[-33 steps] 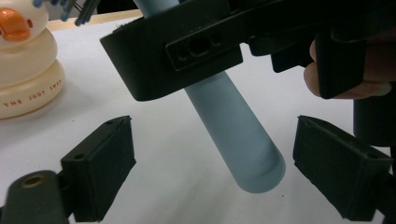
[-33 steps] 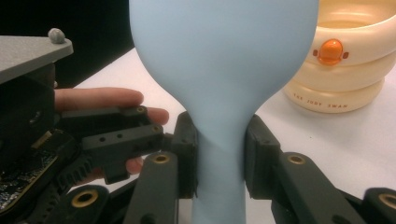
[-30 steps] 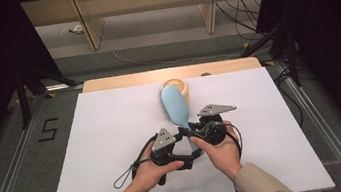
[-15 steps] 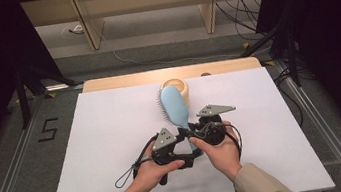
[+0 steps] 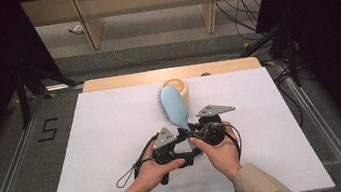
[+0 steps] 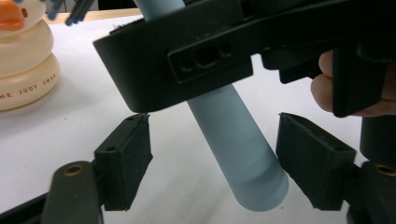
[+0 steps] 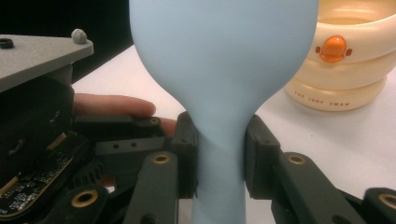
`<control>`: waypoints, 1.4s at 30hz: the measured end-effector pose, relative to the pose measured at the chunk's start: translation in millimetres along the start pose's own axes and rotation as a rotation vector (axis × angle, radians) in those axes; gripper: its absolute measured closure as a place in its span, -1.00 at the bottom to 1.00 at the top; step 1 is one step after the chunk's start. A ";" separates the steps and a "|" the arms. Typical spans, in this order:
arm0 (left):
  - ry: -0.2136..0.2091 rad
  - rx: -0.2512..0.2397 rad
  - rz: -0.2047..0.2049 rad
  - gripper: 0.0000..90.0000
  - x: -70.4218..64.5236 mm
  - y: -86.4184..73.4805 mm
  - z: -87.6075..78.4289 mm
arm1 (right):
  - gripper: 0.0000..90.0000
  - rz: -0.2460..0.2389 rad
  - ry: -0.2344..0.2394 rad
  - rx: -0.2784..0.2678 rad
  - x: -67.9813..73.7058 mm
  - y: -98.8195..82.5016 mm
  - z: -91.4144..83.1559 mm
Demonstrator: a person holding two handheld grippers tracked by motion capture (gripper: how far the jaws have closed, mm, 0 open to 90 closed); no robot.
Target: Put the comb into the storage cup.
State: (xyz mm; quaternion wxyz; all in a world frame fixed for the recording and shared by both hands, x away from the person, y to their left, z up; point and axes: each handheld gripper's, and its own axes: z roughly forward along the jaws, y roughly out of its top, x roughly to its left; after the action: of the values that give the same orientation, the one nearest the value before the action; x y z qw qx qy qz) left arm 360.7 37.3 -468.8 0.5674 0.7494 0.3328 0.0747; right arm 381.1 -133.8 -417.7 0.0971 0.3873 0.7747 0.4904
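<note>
A light blue hairbrush [image 5: 175, 106] is held above the white mat, bristles to the left, handle toward me. My right gripper [image 7: 219, 154] is shut on the neck of the handle [image 7: 218, 186], both pads pressed against it. My left gripper [image 6: 215, 163] comes in from the left at the handle's end [image 6: 252, 177]. Its jaws have just been closing; the handle lies between them with a clear gap at the left pad [image 6: 126, 158]. In the high view the left gripper [image 5: 186, 148] and the right gripper [image 5: 191, 134] meet at the handle.
A cream duck-shaped stacked container [image 5: 182, 83] stands just behind the brush head, also seen in the left gripper view [image 6: 23, 60] and the right gripper view [image 7: 345, 60]. The white mat [image 5: 90, 152] covers the table; cables trail from both grippers toward me.
Both hands and the brush keep their places. Any narrowing of the left jaws is too small to make out in the high view.
</note>
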 end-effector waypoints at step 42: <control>-0.038 -0.043 -0.106 0.37 4.7 -1.3 -1.6 | 0.56 -0.020 -0.004 -0.003 3.2 -0.9 3.7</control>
State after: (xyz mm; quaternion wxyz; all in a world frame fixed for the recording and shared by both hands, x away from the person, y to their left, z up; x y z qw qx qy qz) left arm 363.1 41.6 -470.7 0.5929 0.7196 0.3594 0.0377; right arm 380.4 -129.2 -419.6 0.1041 0.3804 0.7775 0.4899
